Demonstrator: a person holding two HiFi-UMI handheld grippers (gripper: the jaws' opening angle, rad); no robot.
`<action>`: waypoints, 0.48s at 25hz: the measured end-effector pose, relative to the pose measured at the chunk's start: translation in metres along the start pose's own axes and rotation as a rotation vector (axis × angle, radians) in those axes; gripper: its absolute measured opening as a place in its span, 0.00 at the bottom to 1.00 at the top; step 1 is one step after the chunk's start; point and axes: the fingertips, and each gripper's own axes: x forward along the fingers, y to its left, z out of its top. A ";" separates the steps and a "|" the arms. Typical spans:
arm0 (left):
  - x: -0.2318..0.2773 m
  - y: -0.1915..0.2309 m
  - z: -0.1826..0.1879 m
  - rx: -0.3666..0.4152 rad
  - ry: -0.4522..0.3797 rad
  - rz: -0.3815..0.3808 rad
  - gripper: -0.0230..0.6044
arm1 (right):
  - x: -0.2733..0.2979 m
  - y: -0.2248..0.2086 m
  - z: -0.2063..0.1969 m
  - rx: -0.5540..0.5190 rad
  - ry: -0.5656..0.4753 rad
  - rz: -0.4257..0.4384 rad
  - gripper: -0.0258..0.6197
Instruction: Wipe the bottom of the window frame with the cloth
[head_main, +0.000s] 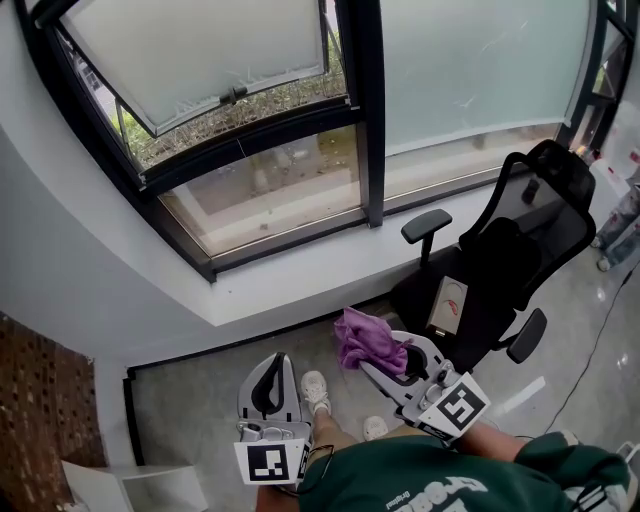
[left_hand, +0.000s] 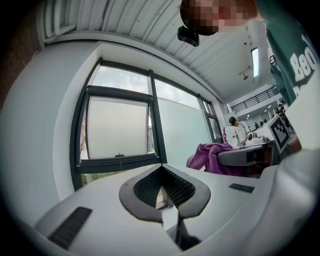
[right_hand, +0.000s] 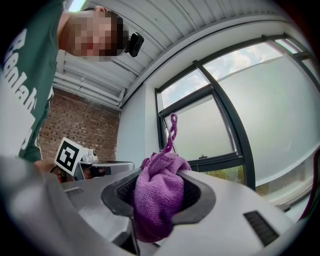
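Note:
A purple cloth (head_main: 362, 340) is bunched between the jaws of my right gripper (head_main: 385, 352), which is shut on it, low in the head view. In the right gripper view the cloth (right_hand: 157, 197) fills the jaws and a twisted corner sticks up. My left gripper (head_main: 277, 360) hangs beside it on the left, shut with nothing in it; its pads meet at the tip (left_hand: 161, 169). The black window frame's bottom rail (head_main: 290, 235) runs well ahead of both grippers, above a white sill (head_main: 300, 280). That rail (left_hand: 120, 162) also shows in the left gripper view.
A black office chair (head_main: 500, 270) stands close on the right, under the sill. The tilted upper sash (head_main: 200, 70) hangs open outward. A brick wall (head_main: 40, 400) is at the left. White shoes (head_main: 316, 388) stand on the grey floor below the grippers.

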 end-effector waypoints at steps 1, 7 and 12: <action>0.001 0.002 -0.001 -0.001 0.001 0.001 0.05 | 0.001 0.000 0.000 -0.003 -0.008 0.003 0.29; 0.015 0.014 -0.009 -0.011 0.002 -0.005 0.05 | 0.013 -0.009 -0.009 -0.003 0.015 -0.011 0.29; 0.041 0.037 -0.019 -0.018 0.008 -0.013 0.05 | 0.040 -0.027 -0.016 0.003 -0.002 -0.030 0.29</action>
